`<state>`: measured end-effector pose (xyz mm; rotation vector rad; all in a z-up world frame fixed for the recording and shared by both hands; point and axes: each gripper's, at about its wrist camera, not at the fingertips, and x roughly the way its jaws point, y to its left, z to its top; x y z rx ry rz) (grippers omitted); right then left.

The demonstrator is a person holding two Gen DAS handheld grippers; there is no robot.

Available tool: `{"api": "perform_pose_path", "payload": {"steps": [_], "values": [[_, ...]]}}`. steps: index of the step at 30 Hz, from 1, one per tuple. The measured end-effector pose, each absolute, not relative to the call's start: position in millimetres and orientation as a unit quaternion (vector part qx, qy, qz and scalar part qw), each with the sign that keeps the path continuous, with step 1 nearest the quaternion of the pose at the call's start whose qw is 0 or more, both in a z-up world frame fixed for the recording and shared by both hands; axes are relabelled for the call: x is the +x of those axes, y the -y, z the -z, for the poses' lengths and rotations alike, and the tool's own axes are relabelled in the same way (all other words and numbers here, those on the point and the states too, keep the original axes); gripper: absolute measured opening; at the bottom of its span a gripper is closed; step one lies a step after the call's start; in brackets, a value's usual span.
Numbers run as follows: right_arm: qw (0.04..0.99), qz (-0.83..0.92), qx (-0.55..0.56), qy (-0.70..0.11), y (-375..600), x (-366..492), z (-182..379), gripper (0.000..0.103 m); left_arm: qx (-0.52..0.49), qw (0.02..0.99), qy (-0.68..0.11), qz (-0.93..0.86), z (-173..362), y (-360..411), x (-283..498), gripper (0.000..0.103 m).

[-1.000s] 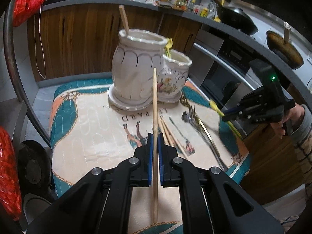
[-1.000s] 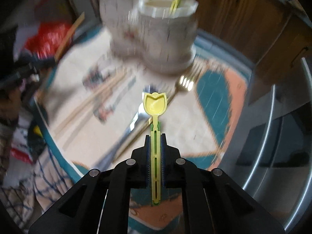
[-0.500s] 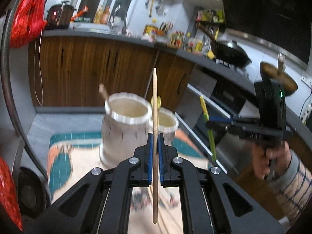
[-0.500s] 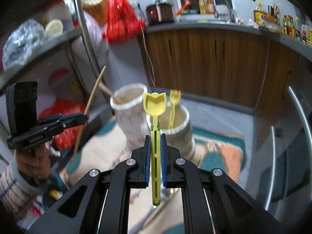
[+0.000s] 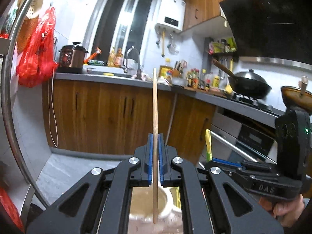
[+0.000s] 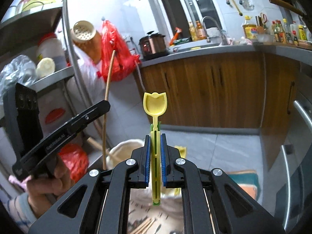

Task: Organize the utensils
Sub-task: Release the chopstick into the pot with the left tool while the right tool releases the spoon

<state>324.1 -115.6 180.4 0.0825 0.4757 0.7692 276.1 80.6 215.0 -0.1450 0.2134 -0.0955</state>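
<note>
A long run of wooden kitchen cabinets (image 5: pixel 109 117) under a grey worktop (image 5: pixel 117 79) fills the background, with a metal shelf rack (image 6: pixel 64 44) standing at the left of the right wrist view and a red plastic bag (image 6: pixel 115 52) hanging beside it. On the worktop sit a dark rice cooker (image 5: pixel 71 59) and, further along, a black wok (image 5: pixel 247 85) on the stove. Low in both views stands a cream ceramic utensil holder (image 6: pixel 124 148) of two joined pots on a patterned table mat (image 6: pixel 243 181); its larger pot (image 5: pixel 144 202) lies directly under the left tool, and a wooden stick already leans inside it. The left tool (image 5: pixel 155 150) is clamped on a long wooden chopstick (image 5: pixel 155 105), held nearly upright with its lower end hanging over the mouth of the larger pot. The right tool (image 6: pixel 155 150) is clamped on the slotted handle of a yellow tulip-shaped plastic spoon (image 6: pixel 155 104), bowl end up, above the smaller pot, where another yellow utensil (image 6: pixel 181 150) shows at the rim. Each tool appears in the other's view, gripped by a hand (image 6: pixel 46 183) in a striped sleeve. A few loose chopsticks (image 6: pixel 144 226) lie on the mat at the bottom edge.
</note>
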Motion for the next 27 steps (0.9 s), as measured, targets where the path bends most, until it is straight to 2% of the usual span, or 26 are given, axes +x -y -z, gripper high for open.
{"api": "perform_pose_path", "payload": {"steps": [6,12,16,24,27], "values": [[0.911,-0.350,0.037,-0.215,104.8,340.4,-167.9,0.010,-0.073,0.993,-0.087,0.028,-199.7,-77.6,290.8,0.005],[0.918,-0.331,-0.001,-0.218,97.2,339.3,-143.1,0.010,-0.024,0.997,-0.076,0.018,-179.4,-63.9,270.1,0.005],[0.916,-0.324,-0.011,-0.235,98.3,336.2,-127.8,0.010,0.001,0.997,-0.078,0.015,-178.3,-56.9,262.1,0.005],[0.915,-0.315,-0.032,-0.250,96.0,328.9,-123.7,0.010,-0.014,0.995,-0.095,-0.007,-182.1,-68.7,265.4,0.005],[0.914,-0.316,-0.030,-0.254,96.9,329.0,-123.2,0.010,-0.013,0.995,-0.100,-0.011,-181.0,-71.2,264.5,0.008]]}}
